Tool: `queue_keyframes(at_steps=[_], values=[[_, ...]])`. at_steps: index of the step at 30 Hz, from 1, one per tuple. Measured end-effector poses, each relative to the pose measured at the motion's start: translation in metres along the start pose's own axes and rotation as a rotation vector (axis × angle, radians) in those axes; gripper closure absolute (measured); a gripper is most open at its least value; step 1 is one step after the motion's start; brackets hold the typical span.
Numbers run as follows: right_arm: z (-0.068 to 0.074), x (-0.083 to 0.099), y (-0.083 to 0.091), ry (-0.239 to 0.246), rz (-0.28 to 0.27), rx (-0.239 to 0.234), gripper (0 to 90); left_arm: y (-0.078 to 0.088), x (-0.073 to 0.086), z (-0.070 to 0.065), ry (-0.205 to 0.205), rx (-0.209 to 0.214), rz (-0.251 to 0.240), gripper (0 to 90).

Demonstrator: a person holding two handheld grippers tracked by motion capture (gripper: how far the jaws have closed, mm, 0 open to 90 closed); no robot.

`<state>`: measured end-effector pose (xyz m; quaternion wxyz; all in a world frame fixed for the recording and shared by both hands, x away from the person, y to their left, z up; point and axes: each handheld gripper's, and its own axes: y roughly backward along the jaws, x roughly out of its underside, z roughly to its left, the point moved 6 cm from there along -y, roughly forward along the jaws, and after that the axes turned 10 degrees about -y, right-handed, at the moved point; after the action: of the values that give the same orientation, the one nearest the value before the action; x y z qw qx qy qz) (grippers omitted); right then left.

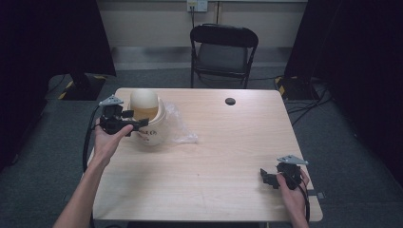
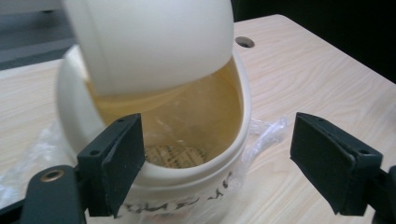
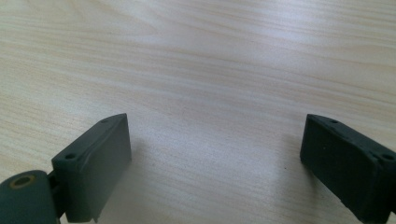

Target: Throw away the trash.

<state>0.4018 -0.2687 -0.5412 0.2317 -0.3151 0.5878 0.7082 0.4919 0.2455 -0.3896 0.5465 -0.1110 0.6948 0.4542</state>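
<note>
Pale wood counter (image 1: 214,156) carries a cream bin (image 1: 151,135) at its far left — swing lid (image 1: 144,100) tipped, bag (image 1: 183,130) trailing out. Left claw (image 1: 138,124) gapes beside it, unladen; right claw (image 1: 264,176) idles open — likely near finished.

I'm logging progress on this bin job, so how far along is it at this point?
Done, it seems: a clear plastic bag lies beside the cream bin, and something lies at the bottom inside. In hand: the left gripper is open at the bin's rim with the swing lid tipped up; nothing is gripped. Left: unclear, perhaps settling the lid. The right gripper is open over bare table.
</note>
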Motion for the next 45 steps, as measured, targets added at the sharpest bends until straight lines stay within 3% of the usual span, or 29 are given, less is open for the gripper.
queue_keyframes(at_steps=[4, 12, 16, 19, 23, 30, 36, 40, 45], values=[[0.000, 0.000, 0.000, 0.000, 0.000, 0.000, 8.2, 0.007, 0.003, -0.001, -0.017, -0.011, 0.002, 16.6], [0.000, 0.000, 0.000, 0.001, 0.000, 0.000, 8.2, 0.021, 0.015, -0.003, -0.007, -0.015, 0.003, 16.2], [0.000, 0.000, 0.000, 0.000, 0.000, 0.000, 8.2, 0.030, 0.023, -0.006, -0.016, 0.002, -0.003, 15.9], [0.000, 0.000, 0.000, 0.000, 0.000, 0.000, 8.2, 0.033, 0.030, -0.006, -0.022, -0.031, 0.031, 16.1], [0.000, 0.000, 0.000, 0.001, 0.000, 0.000, 8.2, 0.038, 0.038, -0.010, -0.040, -0.027, 0.035, 16.0], [0.000, 0.000, 0.000, 0.000, 0.000, 0.000, 8.2, 0.046, 0.058, -0.018, -0.033, -0.049, 0.054, 16.1], [0.000, 0.000, 0.000, 0.000, 0.000, 0.000, 8.2, 0.050, 0.078, -0.022, -0.001, -0.055, 0.053, 16.3], [0.000, 0.000, 0.000, 0.001, -0.001, 0.001, 8.3, 0.052, 0.097, -0.027, -0.003, -0.056, 0.096, 16.5], [0.000, 0.000, 0.000, 0.000, -0.001, 0.002, 8.3, 0.052, 0.113, -0.031, 0.019, -0.057, 0.103, 16.5]])
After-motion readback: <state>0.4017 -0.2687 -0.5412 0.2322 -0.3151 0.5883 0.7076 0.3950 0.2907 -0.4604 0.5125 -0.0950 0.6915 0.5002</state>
